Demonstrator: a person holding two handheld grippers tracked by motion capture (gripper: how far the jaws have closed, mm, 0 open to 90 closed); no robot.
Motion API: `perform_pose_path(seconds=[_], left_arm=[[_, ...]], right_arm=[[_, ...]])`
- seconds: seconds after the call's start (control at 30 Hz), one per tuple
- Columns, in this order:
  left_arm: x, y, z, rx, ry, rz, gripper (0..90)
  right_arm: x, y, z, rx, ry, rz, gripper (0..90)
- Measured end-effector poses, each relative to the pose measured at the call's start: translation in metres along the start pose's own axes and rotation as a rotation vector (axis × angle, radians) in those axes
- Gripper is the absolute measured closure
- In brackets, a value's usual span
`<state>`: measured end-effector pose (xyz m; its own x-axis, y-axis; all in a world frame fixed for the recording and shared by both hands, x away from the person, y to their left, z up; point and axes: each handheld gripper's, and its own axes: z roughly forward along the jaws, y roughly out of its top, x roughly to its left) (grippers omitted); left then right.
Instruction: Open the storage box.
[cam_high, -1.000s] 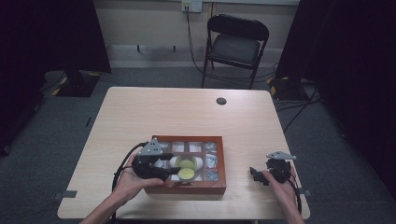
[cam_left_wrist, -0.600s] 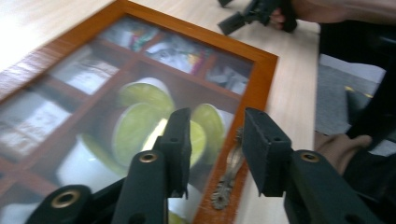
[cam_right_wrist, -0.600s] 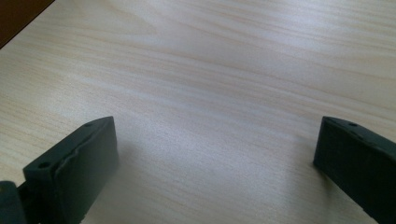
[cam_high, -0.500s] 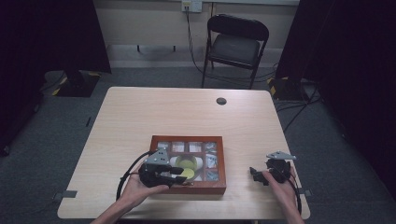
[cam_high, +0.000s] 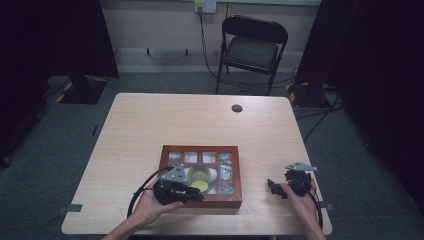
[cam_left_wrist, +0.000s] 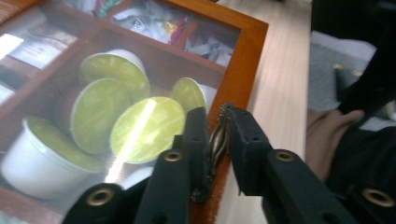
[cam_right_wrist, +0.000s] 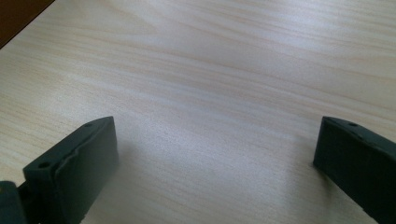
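A wooden box (cam_high: 201, 176) with a glass lid stands on the worktop (cam_high: 150, 125), at the near side, a little left of the middle; it is divided in compartments; one compartment holds several white pods with green foil tops (cam_left_wrist: 147, 128), lying close together and tilted; the compartments at the far side hold small packets (cam_left_wrist: 149, 21), and their print is too blurred to read; the glass reflects light, so part of the content is hard to make out; the left tool (cam_left_wrist: 219, 140) is at the near edge of the box, its jaws nearly together and clenched on the thin edge of the lid frame (cam_left_wrist: 218, 137); in the high view the person's left hand (cam_high: 150, 206) covers the near left corner of the box; the right tool (cam_high: 274, 186) rests on the bare worktop, well apart from the box to its right, with jaws wide apart and nothing between them; the box is cut off at the left and bottom of the left gripper view; a folding chair (cam_high: 254, 47) stands behind the worktop
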<state>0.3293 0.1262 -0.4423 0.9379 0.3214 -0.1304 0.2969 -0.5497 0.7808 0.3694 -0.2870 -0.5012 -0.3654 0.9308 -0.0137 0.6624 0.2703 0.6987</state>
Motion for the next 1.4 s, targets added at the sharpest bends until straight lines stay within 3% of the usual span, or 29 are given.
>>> perform_pose_path(seconds=[0.2, 0.53, 1.4], left_arm=[[-0.002, -0.002, 0.000, -0.008, 0.014, 0.034, 77.6], [0.003, 0.004, 0.001, 0.027, -0.028, -0.012, 80.4], [0.012, 0.009, -0.003, 0.004, -0.093, -0.108, 80.8]], right_arm=[[0.000, 0.000, 0.000, 0.000, 0.000, 0.002, 0.0], [0.000, 0.000, 0.000, 0.000, 0.000, 0.003, 0.0], [0.000, 0.000, 0.000, 0.000, 0.000, 0.003, 0.0]])
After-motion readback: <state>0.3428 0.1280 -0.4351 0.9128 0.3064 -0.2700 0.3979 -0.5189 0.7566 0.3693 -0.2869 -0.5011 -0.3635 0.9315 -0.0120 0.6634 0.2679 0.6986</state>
